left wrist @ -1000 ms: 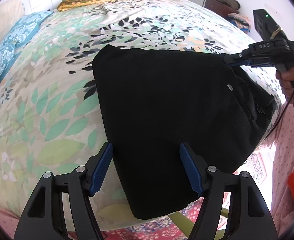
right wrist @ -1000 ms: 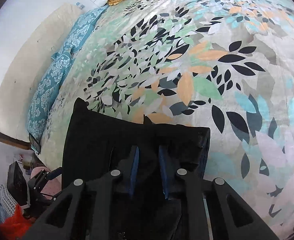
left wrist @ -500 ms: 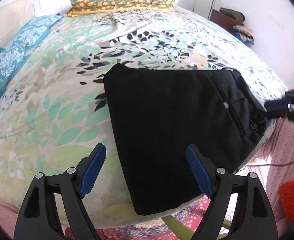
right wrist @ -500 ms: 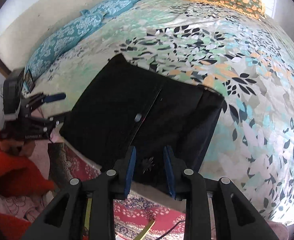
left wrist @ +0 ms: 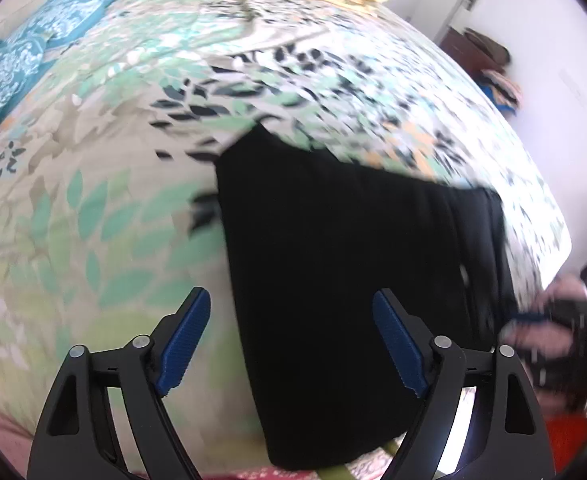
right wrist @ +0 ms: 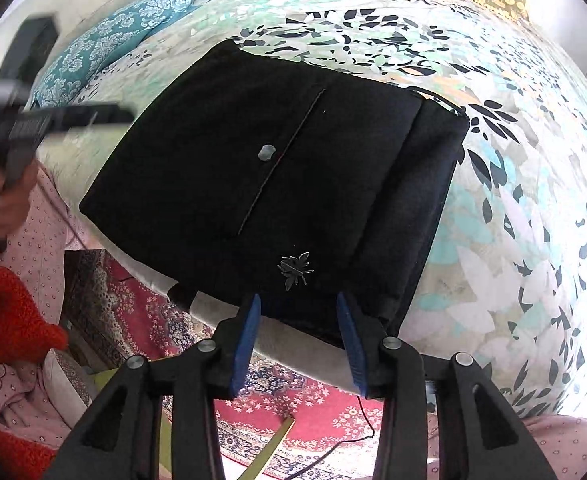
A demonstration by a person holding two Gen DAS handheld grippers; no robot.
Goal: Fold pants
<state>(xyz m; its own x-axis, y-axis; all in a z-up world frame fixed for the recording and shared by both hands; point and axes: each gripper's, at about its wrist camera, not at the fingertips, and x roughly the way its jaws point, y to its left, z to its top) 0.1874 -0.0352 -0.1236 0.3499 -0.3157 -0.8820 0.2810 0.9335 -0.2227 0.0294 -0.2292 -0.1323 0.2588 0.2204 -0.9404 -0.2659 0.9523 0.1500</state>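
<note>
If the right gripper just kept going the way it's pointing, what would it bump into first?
Most likely the folded black pants. The right gripper, jaws just opened with nothing between them, points steeply down at their near edge on the bed. Depth is hard to judge, so it might land just short, at the bed's edge.

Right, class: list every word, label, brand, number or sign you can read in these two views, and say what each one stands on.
No readable text in either view.
Pale marking on the left gripper: too blurred to read; its jaws have just been opening, nothing between them.
Silver emblem on the black pants: a leafy figure, no letters.
Button on the pants: no lettering visible.
</note>
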